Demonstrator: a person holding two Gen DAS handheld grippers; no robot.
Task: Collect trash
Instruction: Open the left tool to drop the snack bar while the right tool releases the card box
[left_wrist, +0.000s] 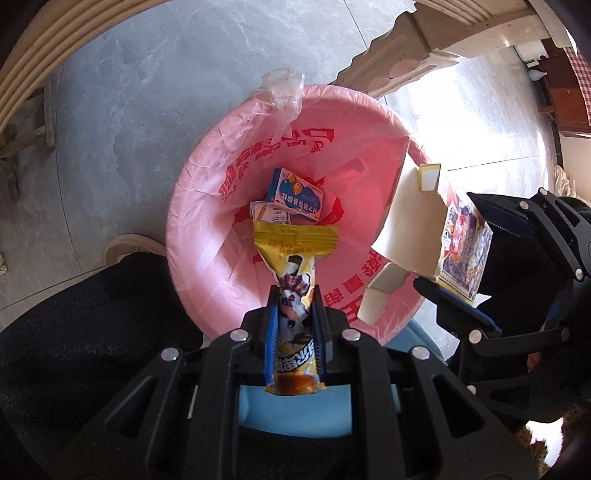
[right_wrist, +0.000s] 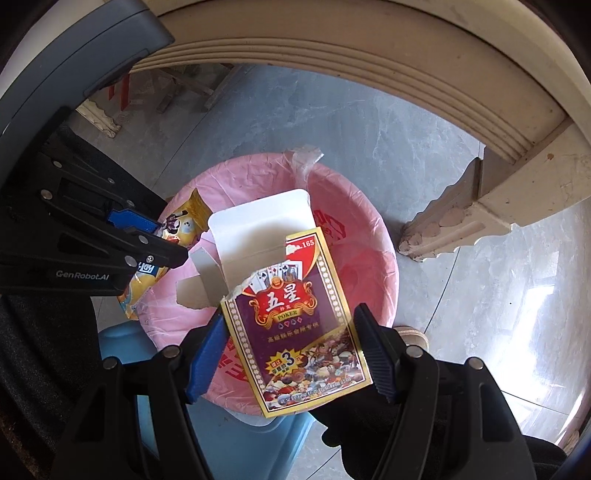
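My left gripper (left_wrist: 295, 291) is shut on a yellow snack wrapper (left_wrist: 295, 258) and holds it over the bin with a pink bag liner (left_wrist: 207, 206). My right gripper (right_wrist: 291, 325) is shut on a torn playing-card box (right_wrist: 299, 317), open flap up, over the same bin (right_wrist: 362, 266). A blue carton (left_wrist: 295, 194) and a small white carton (left_wrist: 269, 213) lie in the bin's bottom. The right gripper (left_wrist: 458, 258) with the card box (left_wrist: 465, 254) shows in the left wrist view; the left gripper (right_wrist: 173, 247) with the wrapper (right_wrist: 181, 221) shows in the right wrist view.
The bin stands on a grey tiled floor (left_wrist: 147, 92) next to a carved cream table leg (right_wrist: 461, 221). The table's edge (right_wrist: 369, 66) arches overhead. A blue stool (right_wrist: 240, 443) is under the near side. A shoe tip (left_wrist: 129, 243) is left of the bin.
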